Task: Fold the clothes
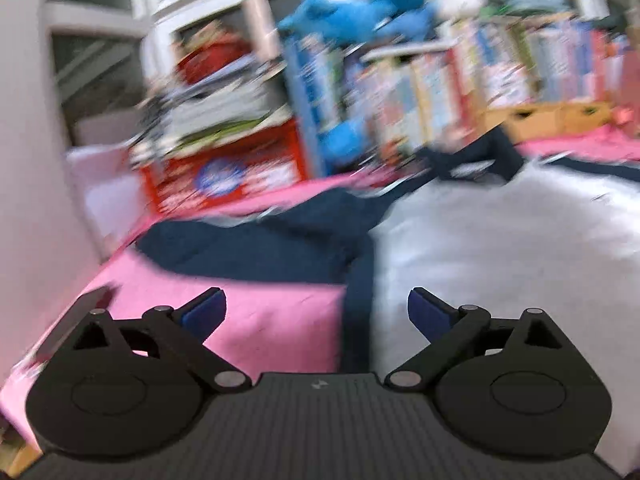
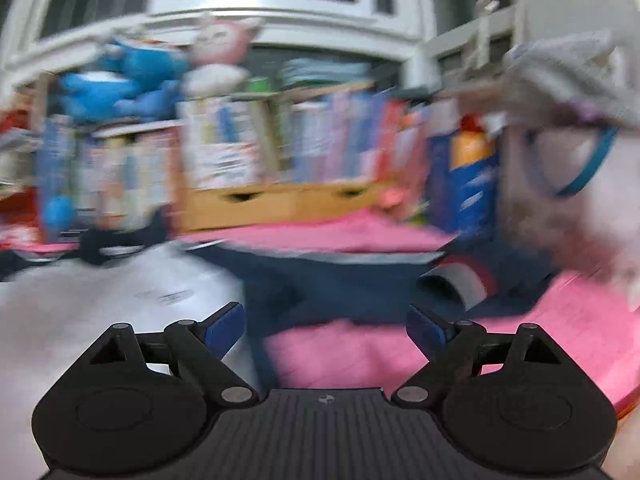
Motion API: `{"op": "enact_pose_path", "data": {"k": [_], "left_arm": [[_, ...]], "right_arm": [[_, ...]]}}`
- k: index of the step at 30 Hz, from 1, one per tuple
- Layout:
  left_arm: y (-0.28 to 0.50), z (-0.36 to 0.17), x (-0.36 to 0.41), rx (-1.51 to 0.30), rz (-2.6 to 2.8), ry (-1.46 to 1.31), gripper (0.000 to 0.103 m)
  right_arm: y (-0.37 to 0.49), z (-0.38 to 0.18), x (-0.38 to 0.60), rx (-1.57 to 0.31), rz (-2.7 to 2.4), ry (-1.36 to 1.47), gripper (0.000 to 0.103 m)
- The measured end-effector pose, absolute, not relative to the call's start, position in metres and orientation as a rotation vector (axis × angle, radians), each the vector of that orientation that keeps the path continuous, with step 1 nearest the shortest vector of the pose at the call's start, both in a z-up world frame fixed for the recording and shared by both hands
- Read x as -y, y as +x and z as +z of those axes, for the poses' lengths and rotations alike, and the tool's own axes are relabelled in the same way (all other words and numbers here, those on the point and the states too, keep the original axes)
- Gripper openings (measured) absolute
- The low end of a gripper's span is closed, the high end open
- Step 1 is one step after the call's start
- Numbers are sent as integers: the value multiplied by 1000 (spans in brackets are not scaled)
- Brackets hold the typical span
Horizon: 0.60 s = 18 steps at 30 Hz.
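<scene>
Both grippers wide open above the spread garment, nothing held

Pink cover [image 1: 260,320] fills the near scene; on it lies the white shirt with navy sleeves [image 1: 500,240], flat, its navy sleeve [image 1: 248,248] spread left. Far side: bookshelf [image 2: 260,148] with blue plush toy [image 1: 360,4]. Left gripper [image 1: 317,312] points slightly downward over the shirt's left edge, jaws apart, empty. Right gripper [image 2: 325,326] hangs likewise over the right sleeve [image 2: 360,280], jaws apart, empty. Only the right view shows the striped cuff [image 2: 468,280] and a grey hanging cloth [image 2: 568,72]; both views blurred
</scene>
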<state>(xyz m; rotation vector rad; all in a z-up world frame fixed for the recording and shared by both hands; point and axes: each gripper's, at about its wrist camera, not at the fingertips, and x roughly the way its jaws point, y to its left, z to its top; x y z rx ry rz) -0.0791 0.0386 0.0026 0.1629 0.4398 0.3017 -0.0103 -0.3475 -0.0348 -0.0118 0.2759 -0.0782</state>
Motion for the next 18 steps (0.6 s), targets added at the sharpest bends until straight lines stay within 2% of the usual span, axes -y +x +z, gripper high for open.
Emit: {"op": "enact_pose_path", "data": {"k": [7, 8, 9, 10, 11, 15, 18], "left_arm": [[-56, -14, -9, -477, 203, 204, 99], [-52, -21, -9, -505, 209, 212, 100], [-52, -28, -10, -525, 214, 214, 102], [-52, -35, -11, -542, 219, 215, 102], [-55, -37, -13, -531, 220, 196, 103], [-55, -37, -18, -544, 211, 154, 103], [-56, -38, -18, -542, 210, 145, 103]], "right_arm": [[89, -49, 404, -389, -274, -211, 80], [101, -53, 409, -427, -280, -240, 70], [113, -55, 413, -485, -271, -246, 40], [123, -57, 417, -541, -264, -248, 24], [130, -58, 423, -582, -264, -228, 19], [127, -31, 427, -557, -228, -130, 11], [115, 5, 417, -489, -127, -17, 11]]}}
